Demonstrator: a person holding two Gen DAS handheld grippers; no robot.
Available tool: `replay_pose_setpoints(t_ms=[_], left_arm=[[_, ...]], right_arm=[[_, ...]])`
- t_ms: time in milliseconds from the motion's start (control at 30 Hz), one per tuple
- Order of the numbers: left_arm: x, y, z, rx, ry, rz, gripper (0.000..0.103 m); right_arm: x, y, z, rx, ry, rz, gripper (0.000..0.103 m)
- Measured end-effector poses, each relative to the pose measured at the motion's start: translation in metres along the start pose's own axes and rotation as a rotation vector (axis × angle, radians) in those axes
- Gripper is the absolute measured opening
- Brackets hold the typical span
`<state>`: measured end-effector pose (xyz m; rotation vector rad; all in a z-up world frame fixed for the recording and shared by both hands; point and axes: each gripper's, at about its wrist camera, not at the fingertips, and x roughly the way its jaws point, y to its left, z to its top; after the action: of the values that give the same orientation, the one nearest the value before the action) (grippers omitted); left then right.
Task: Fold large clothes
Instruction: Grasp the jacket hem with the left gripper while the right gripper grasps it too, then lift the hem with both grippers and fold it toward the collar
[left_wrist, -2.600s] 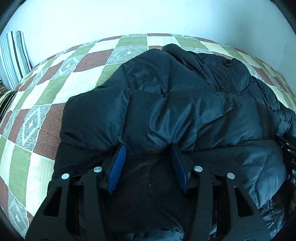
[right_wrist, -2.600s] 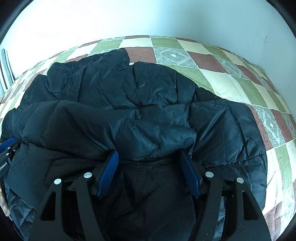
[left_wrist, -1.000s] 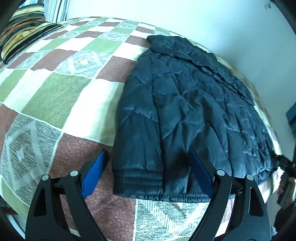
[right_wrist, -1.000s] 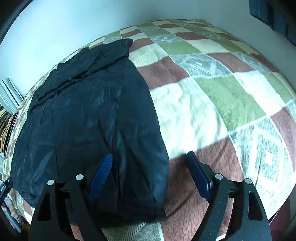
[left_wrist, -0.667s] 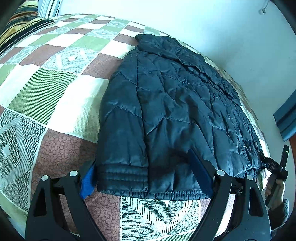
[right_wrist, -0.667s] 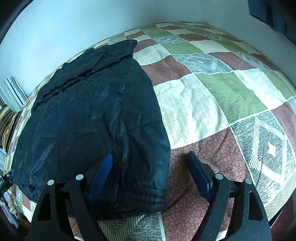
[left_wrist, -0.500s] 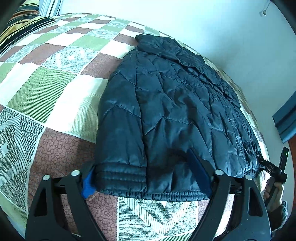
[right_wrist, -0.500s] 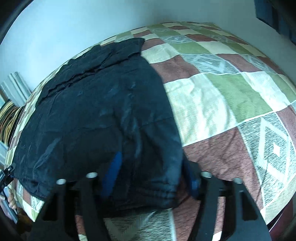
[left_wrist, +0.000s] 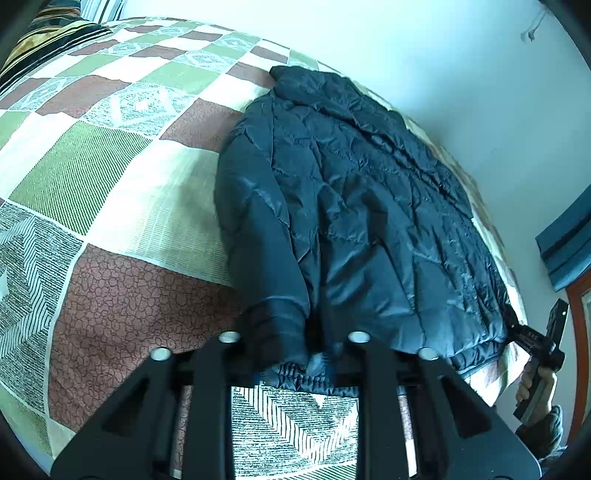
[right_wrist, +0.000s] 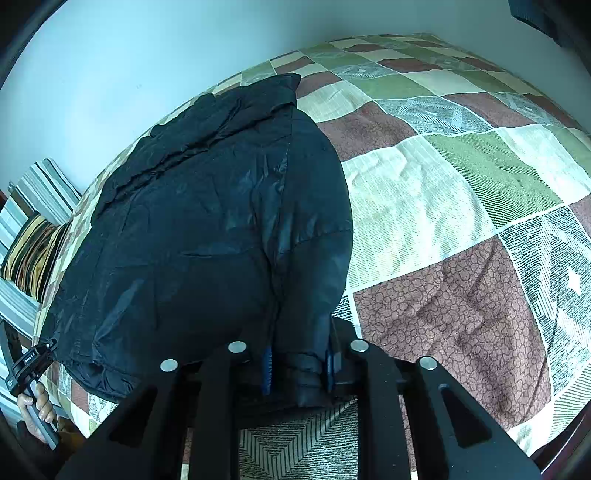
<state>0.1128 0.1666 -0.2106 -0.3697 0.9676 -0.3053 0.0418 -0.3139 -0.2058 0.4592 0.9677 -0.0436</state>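
A dark quilted puffer jacket (left_wrist: 351, 206) lies flat on the checked bedspread (left_wrist: 122, 184), collar at the far end near the wall. My left gripper (left_wrist: 291, 354) is shut on the jacket's near-left hem corner; its pads are hidden in the fabric. In the right wrist view the jacket (right_wrist: 207, 229) fills the left half. My right gripper (right_wrist: 299, 363) is shut on the near-right hem corner, blue pads (right_wrist: 266, 369) pinching a bunched fold. Each view shows the other gripper at the far hem corner: the right one (left_wrist: 535, 341), the left one (right_wrist: 27, 363).
The bedspread (right_wrist: 461, 221) has green, brown and cream squares. Striped pillows (right_wrist: 35, 221) lie at the bed's head, also visible in the left view (left_wrist: 55, 33). A pale wall runs behind the bed. A blue curtain (left_wrist: 565, 243) hangs at right.
Both grippers moved forward onto the hem and closed from wide open onto the jacket's near corners. The hem is now bunched between the jaws on each side.
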Motion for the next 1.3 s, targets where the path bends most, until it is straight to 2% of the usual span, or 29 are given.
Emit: replay_pose_setpoints(t_ms=[267, 367, 567, 767, 933, 1133, 1300], left_arm=[[-0.016, -0.006, 0.003, 0.003, -0.050, -0.011, 0.011], [-0.028, -0.005, 0.008, -0.027, -0.071, -0.040, 0.011], [-0.045, -0.017, 0.042, -0.054, -0.117, -0.117, 0.011], [-0.047, -0.051, 0.103, 0.006, -0.180, -0.167, 0.011], [-0.025, -0.065, 0.164, 0.031, -0.215, -0.141, 0.011], [0.023, -0.062, 0.235, -0.019, -0.210, -0.100, 0.011], [0.079, -0.054, 0.278, -0.055, -0.163, -0.063, 0.011]], right_arm=[[-0.010, -0.002, -0.002, 0.026, -0.008, 0.047, 0.014], [-0.016, -0.005, -0.001, 0.052, -0.010, 0.085, 0.013], [-0.028, -0.012, 0.020, 0.153, -0.024, 0.238, 0.012], [-0.039, 0.003, 0.079, 0.170, -0.092, 0.356, 0.011], [-0.029, 0.018, 0.137, 0.141, -0.142, 0.362, 0.011], [0.014, 0.023, 0.208, 0.188, -0.153, 0.354, 0.011], [0.072, 0.019, 0.249, 0.239, -0.094, 0.317, 0.011]])
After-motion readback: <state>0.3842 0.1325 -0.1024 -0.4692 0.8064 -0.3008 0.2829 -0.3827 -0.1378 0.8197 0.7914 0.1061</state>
